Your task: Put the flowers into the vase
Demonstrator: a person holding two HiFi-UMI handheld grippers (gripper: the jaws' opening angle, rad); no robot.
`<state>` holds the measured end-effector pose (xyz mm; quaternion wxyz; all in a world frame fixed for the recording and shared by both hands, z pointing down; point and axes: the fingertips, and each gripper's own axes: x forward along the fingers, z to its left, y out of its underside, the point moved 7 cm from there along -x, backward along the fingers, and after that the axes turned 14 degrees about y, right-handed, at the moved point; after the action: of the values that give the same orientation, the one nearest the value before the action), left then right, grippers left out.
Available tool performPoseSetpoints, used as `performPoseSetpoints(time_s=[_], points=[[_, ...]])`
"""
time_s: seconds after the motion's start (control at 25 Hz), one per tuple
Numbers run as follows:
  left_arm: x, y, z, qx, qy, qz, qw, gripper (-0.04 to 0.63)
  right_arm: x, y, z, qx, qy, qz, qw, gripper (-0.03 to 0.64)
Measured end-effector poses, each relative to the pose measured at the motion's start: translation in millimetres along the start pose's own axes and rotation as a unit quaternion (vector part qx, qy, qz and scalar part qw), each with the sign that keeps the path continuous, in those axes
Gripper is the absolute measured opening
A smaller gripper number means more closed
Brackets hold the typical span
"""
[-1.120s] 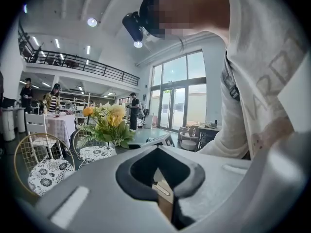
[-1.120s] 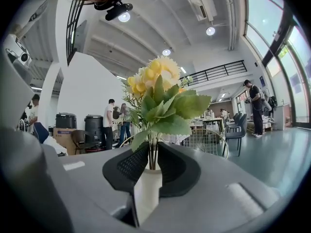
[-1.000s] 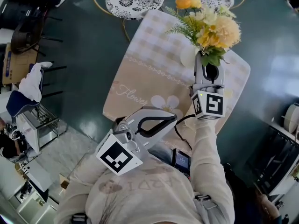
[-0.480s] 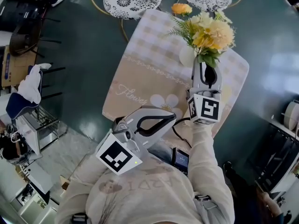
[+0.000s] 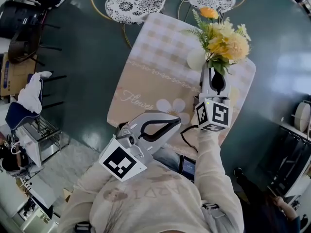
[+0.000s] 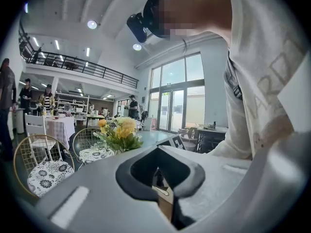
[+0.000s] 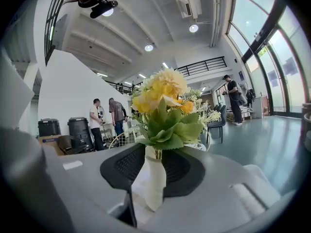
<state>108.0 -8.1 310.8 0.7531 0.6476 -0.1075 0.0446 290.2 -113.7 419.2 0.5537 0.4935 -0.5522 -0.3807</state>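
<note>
Since the frame one second earlier, we find the right gripper [image 5: 214, 68] drawn back a little toward the near edge of the bench [image 5: 121, 89], its jaws having just been opening. The vase [image 5: 196, 59], the flowers [image 5: 224, 40] and the left gripper [image 5: 180, 123] keep their places.

Right gripper: we read the jaws as spread. The vase stands upright between them, and neither pad is seen pressing on it. The marker cube [image 5: 214, 115] lies at the end nearest the person.

Flowers: a yellow, cream and orange bunch with green leaves, already set in the vase, the stems entering its narrow neck.

Vase: white and slim, standing on the cloth [image 5: 160, 52] near the far right corner of the bench, well apart from the left edge.

Left gripper: we read its jaws as pressed together, with nothing between them. It hangs over the near edge, close to the person's chest and well apart from the vase.

Cloth: beige and checked, printed with daisies and script, covering the bench top.

Surroundings: two chairs [image 5: 131, 1] with patterned seats stand just beyond the far edge. In the right gripper view, two people [image 7: 104, 118] stand in the background.
</note>
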Motion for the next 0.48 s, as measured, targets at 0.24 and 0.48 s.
performPoseSetpoints(time_s=[0.24,0.48], points=[[-10.2,2.9,-3.7,-0.003,0.001,-0.003,1.0,0.0,6.4,-2.6,6.9,-0.079,0.019,-0.003,0.997,0.141],[-20.1,4.8,-8.0,0.002,-0.001,-0.001,1.0,0.001,8.0,-3.6,15.5,-0.09,0.018,0.001,0.996,0.144]])
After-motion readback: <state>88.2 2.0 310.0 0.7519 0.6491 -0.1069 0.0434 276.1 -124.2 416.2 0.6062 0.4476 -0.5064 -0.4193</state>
